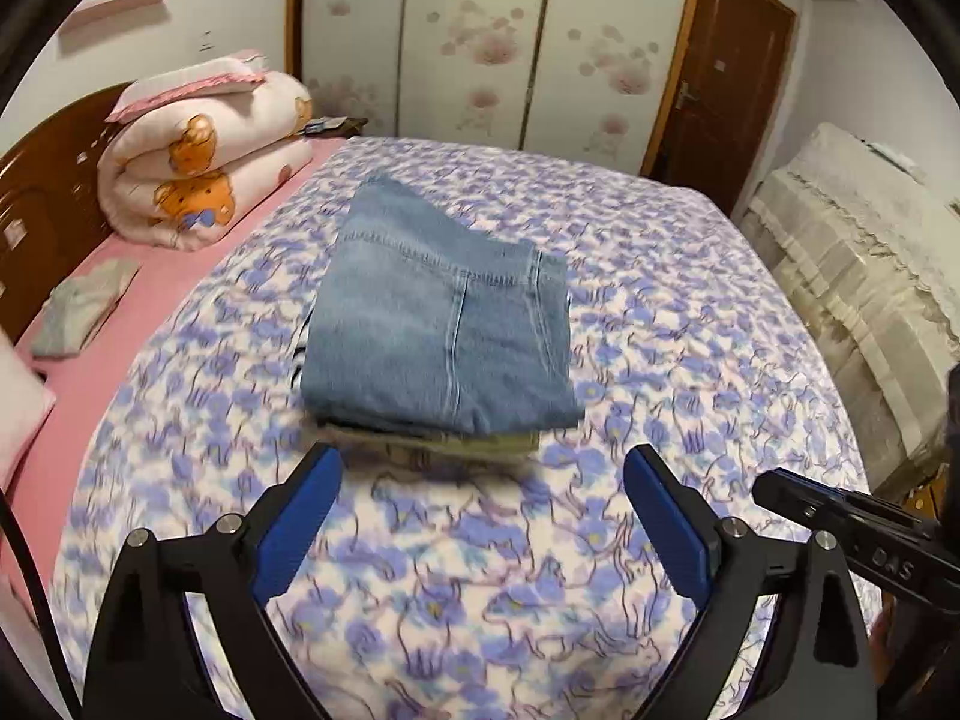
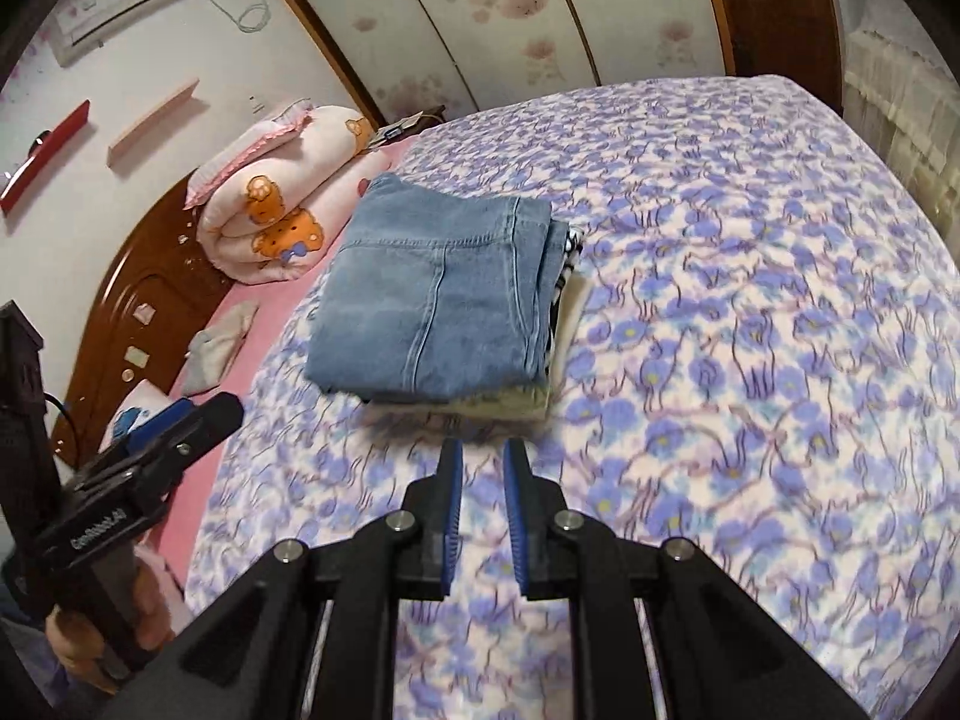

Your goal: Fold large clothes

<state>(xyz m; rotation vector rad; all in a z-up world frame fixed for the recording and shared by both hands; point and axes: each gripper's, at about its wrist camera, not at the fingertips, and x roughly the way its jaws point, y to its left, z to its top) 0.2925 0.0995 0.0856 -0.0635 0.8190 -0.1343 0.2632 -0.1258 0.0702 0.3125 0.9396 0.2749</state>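
Denim jeans (image 1: 441, 324) lie folded; left claw (image 2: 180, 426) reads "GenRobot.AI".

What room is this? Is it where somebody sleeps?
Most likely a bedroom: a bed with a wooden headboard, a rolled bear-print quilt, and a flowered wardrobe behind.

Rolled bear-print quilt (image 1: 198, 162) against wooden headboard (image 1: 42, 192); floral wardrobe (image 1: 480, 42), brown door (image 1: 720, 84) behind.

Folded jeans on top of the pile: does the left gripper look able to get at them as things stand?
Probably yes. The left gripper is open and empty, pointing at the folded jeans, with only bare bedspread between; the right gripper sits off to the side.
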